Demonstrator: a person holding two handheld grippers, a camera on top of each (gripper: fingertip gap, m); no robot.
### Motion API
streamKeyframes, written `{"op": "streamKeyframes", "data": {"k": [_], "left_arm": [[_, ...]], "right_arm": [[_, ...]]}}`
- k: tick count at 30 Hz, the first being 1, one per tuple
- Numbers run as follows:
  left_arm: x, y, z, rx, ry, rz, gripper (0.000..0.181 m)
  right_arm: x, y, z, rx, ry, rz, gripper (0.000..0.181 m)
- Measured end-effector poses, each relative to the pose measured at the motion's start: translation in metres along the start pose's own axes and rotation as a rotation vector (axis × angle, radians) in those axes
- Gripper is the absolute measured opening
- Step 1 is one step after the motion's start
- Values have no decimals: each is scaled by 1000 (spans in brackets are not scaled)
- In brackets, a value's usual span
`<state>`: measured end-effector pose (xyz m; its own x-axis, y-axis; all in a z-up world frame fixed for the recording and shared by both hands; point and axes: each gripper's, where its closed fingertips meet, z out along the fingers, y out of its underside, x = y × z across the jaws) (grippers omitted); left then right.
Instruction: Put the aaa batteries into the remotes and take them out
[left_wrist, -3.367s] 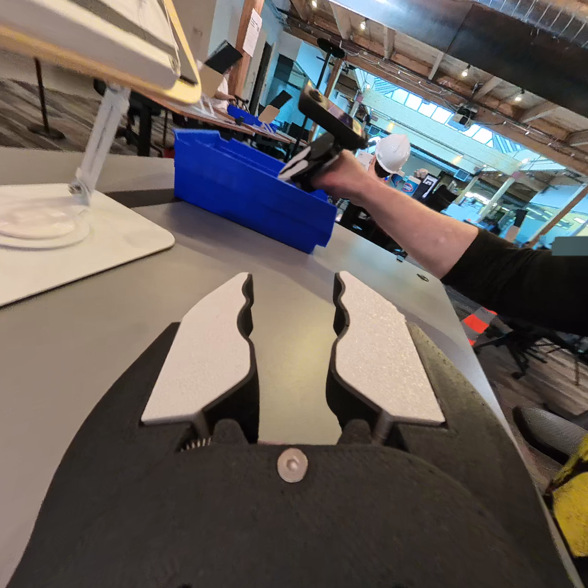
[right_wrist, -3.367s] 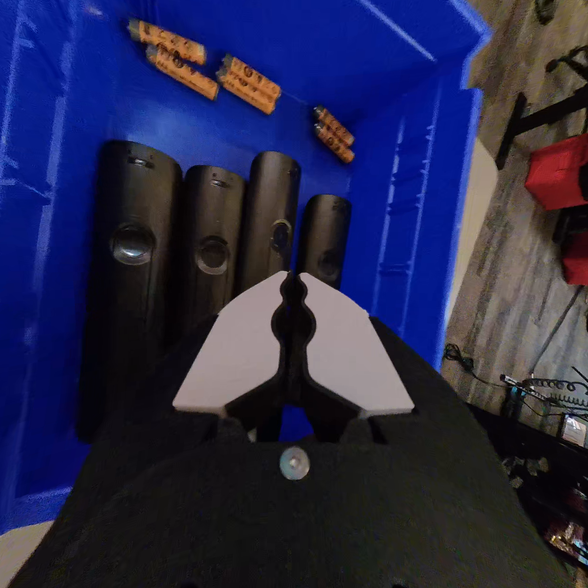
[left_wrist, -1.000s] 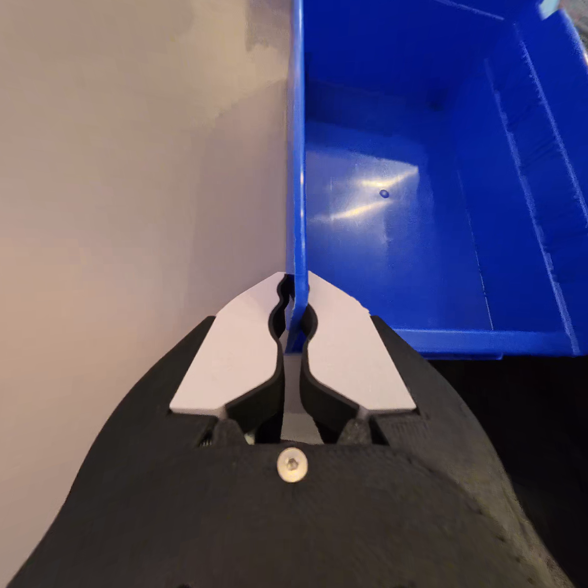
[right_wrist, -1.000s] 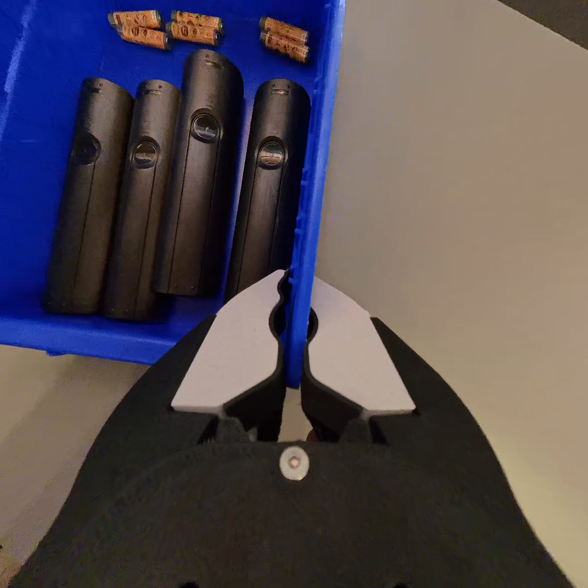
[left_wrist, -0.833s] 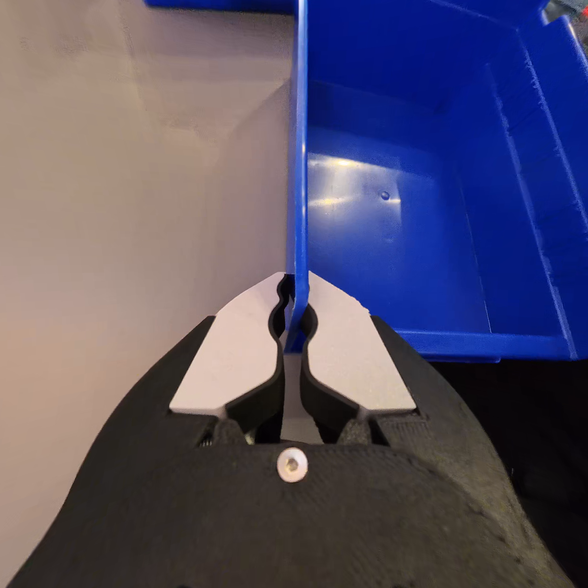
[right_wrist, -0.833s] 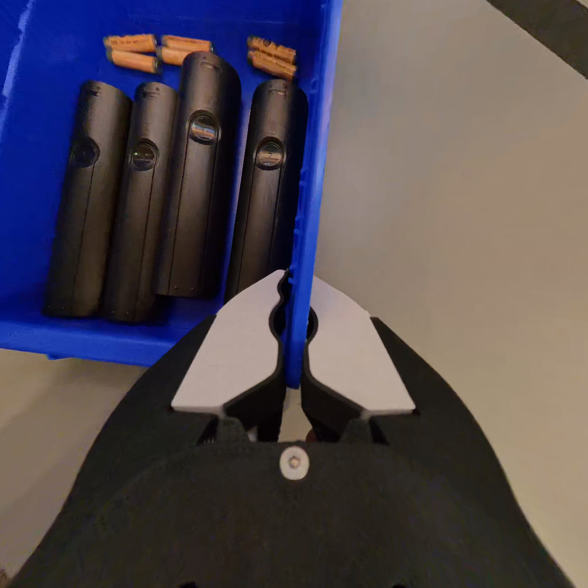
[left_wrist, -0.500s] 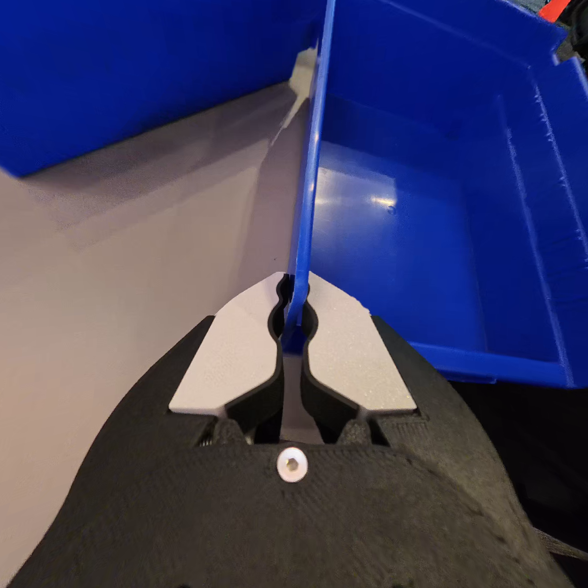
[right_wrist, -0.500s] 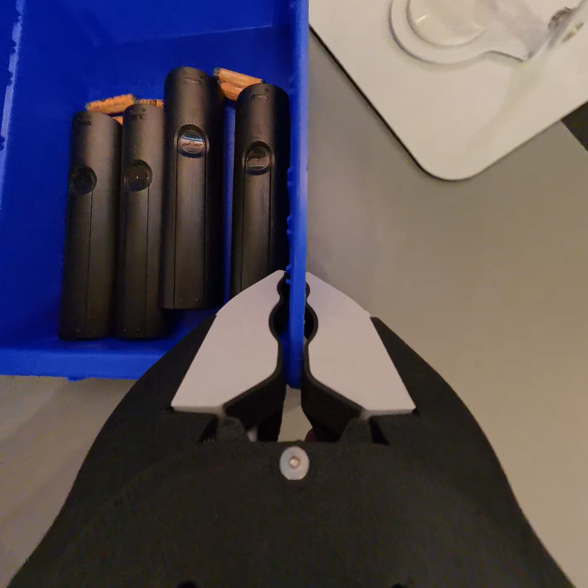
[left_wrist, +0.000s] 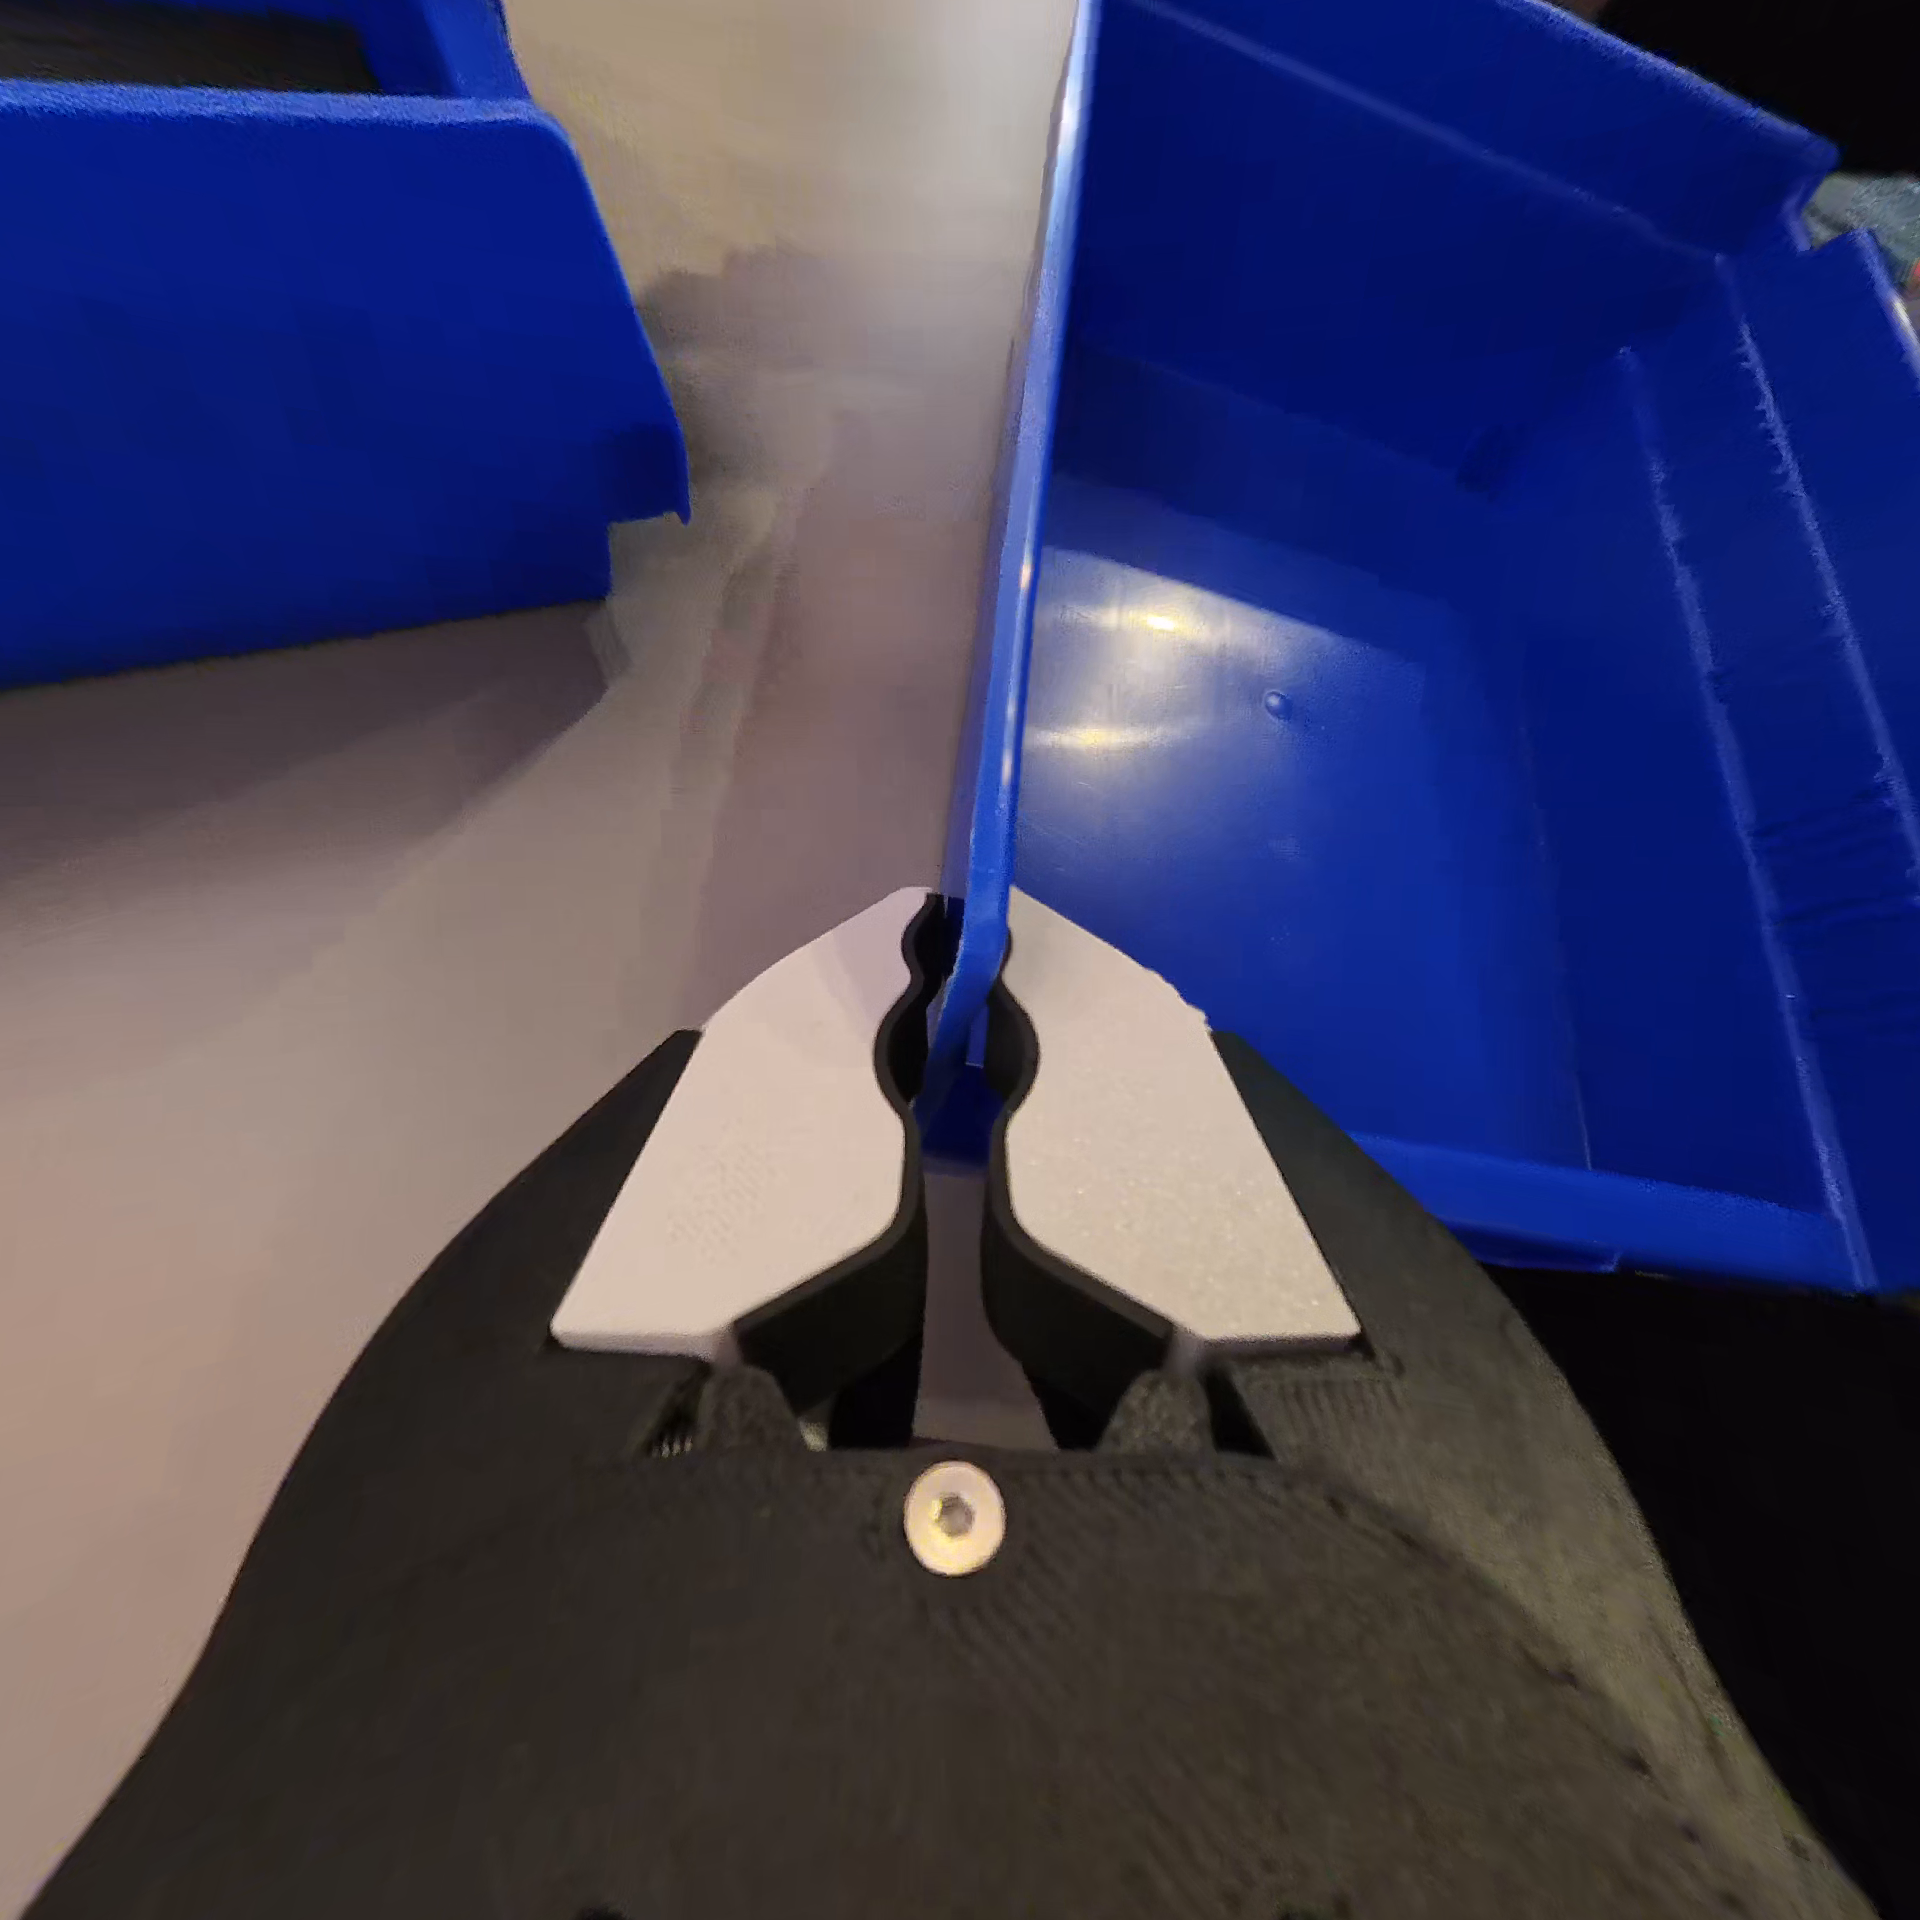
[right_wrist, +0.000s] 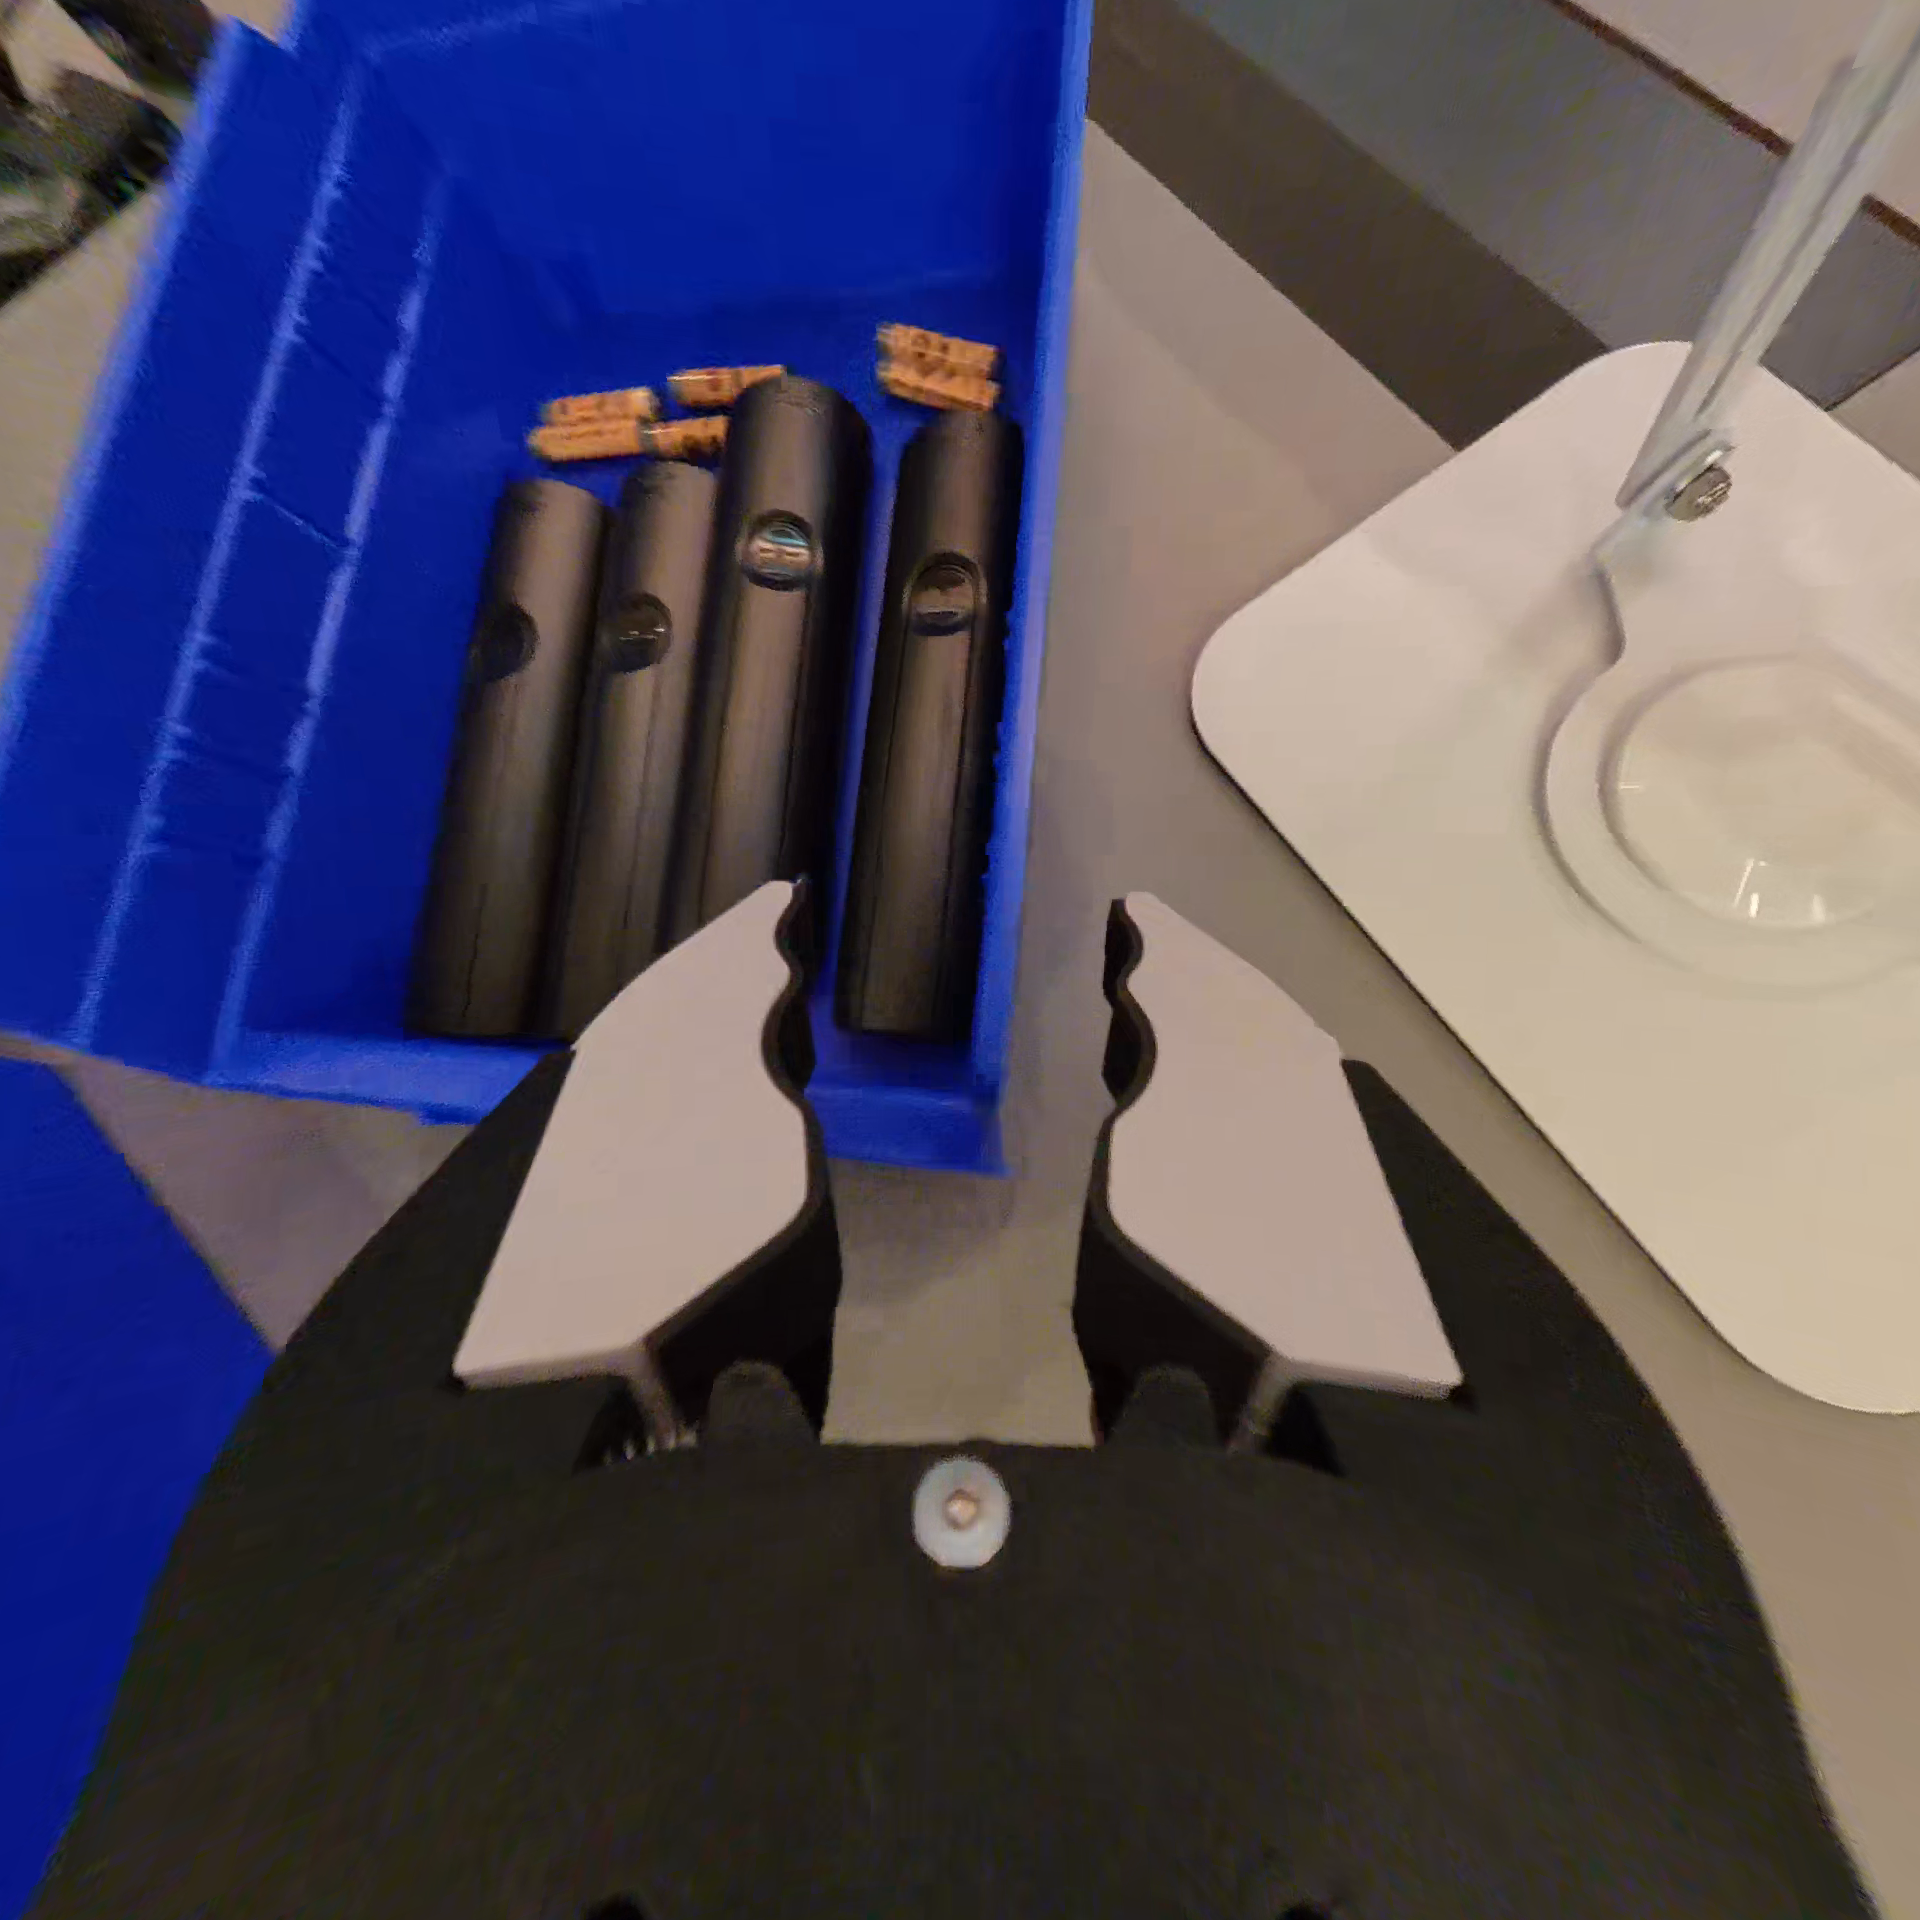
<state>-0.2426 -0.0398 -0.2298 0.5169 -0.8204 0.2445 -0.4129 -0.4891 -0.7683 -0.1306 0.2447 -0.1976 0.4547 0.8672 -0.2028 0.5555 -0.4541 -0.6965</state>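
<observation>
Remotes (right_wrist: 727, 717) and batteries (right_wrist: 623, 421) sit in the blue bin (right_wrist: 260, 436) just ahead of the right gripper (right_wrist: 956, 904), fingers apart; left gripper (left_wrist: 961, 925) is clamped on the empty bin's (left_wrist: 1558, 582) wall.

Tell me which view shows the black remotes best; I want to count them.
The right wrist view: four black plastic remotes lie side by side in the blue plastic bin. The left wrist view shows only a dark sliver inside that bin.

No readable text is showing; the orange batteries (right_wrist: 623, 421), in the upper middle of the right wrist view, are bearing only blurred dark markings.
</observation>
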Motion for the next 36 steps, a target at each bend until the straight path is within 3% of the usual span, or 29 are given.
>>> {"op": "streamKeyframes", "data": {"k": [3,8,9,11,12,14,17,19,22,24,27,28,30,33,36], "left_arm": [[-2,-6,6,46,-71,-79,6],[4,-22,27,109,-154,-157,7],[6,-25,32,122,-148,-180,15],[13,-32,35,150,-105,-236,74],[15,-35,29,170,-76,-268,87],[9,-48,6,250,-69,-333,98],[-27,-65,-25,322,-245,-385,108],[-48,-76,-18,285,-324,-385,126],[-80,-91,11,210,-426,-417,146],[-105,-98,21,187,-555,-410,146],[-135,-87,32,126,-707,-403,140],[-136,-87,37,141,-685,-430,140],[-132,-90,42,159,-638,-455,116],[-141,-86,22,124,-722,-362,99],[-152,-72,3,80,-698,-366,89]], "right_arm": [[-19,16,-50,-13,-41,4,70],[-60,90,-118,-136,-54,-43,76],[-65,107,-125,-184,-45,-46,76],[-71,132,-134,-237,-22,-65,75],[-73,142,-137,-259,-16,-65,73],[-66,157,-141,-303,46,-82,67],[-66,172,-139,-362,23,-69,53],[-61,177,-137,-396,62,-122,23],[-45,178,-141,-433,104,-147,14],[-29,178,-144,-451,117,-173,7],[-9,180,-153,-487,79,-186,7],[-1,181,-155,-491,69,-187,7],[20,183,-163,-512,77,-197,7],[56,185,-176,-544,105,-223,8],[90,185,-186,-568,131,-307,11]]}}
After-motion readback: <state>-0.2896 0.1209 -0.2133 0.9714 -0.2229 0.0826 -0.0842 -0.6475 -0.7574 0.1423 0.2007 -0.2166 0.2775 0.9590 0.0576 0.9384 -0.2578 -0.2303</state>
